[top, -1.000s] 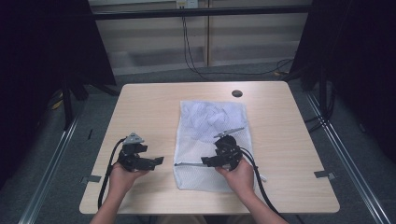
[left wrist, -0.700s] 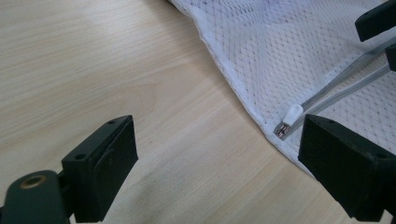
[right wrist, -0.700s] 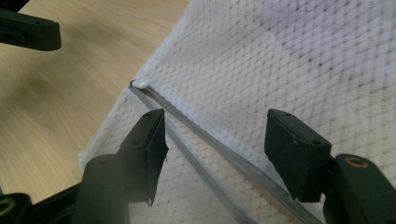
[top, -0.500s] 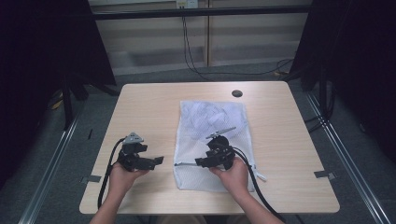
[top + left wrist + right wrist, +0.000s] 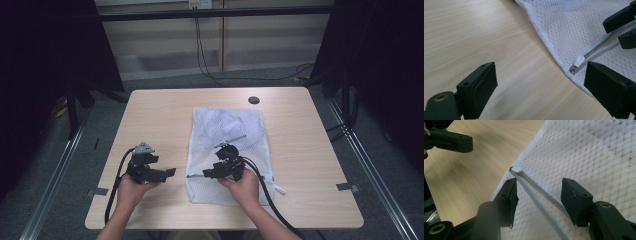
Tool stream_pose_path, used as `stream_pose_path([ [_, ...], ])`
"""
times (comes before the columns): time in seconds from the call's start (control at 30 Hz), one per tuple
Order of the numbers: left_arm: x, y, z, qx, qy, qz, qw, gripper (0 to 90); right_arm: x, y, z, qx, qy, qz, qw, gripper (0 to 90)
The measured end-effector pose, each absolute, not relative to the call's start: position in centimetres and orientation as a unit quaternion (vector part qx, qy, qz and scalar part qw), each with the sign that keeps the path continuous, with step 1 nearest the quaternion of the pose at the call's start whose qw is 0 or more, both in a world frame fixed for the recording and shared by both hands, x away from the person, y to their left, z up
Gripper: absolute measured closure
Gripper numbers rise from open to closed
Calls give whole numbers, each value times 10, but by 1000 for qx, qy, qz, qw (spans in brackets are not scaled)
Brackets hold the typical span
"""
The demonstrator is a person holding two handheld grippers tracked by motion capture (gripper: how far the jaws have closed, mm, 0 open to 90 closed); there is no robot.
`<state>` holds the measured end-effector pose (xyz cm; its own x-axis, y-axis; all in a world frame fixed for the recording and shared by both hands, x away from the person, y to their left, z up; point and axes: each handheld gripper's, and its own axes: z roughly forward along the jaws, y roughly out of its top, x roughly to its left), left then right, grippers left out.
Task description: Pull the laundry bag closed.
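Observation:
A white mesh zip bag (image 5: 227,130) lies flat in the middle of the table. Its grey zipper (image 5: 536,187) runs along the near edge and ends at a small white pull (image 5: 579,60) by the bag's left corner. My right gripper (image 5: 207,174) rests over that edge and points left. Its jaws have just been closing and stand one on each side of the zipper (image 5: 540,192), pads clear of it. My left gripper (image 5: 162,169) waits on bare wood left of the bag, open wide (image 5: 541,82), aimed at the pull (image 5: 517,169).
The light wooden table (image 5: 165,115) has a round black cable hole (image 5: 254,100) near its far edge. Cables trail from both grippers toward the near edge. A white tab (image 5: 278,189) sticks out at the bag's near right corner.
My right gripper has slid left along the bag's near edge toward the corner, and its jaws have narrowed around the zipper. The left gripper has stayed put.

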<state>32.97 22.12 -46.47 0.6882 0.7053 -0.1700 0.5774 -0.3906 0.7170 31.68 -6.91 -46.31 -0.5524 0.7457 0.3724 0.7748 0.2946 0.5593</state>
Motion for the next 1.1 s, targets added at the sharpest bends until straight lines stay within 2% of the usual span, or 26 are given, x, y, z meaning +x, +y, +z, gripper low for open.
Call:
stream_pose_path([
  [0.43,330,220,-465,832,384,78,393,108,321,-52,-469,-467,-801,-370,57,604],
  [1.1,330,219,-466,830,389,77,392,111,333,-34,-475,-473,-799,-364,74,680],
])
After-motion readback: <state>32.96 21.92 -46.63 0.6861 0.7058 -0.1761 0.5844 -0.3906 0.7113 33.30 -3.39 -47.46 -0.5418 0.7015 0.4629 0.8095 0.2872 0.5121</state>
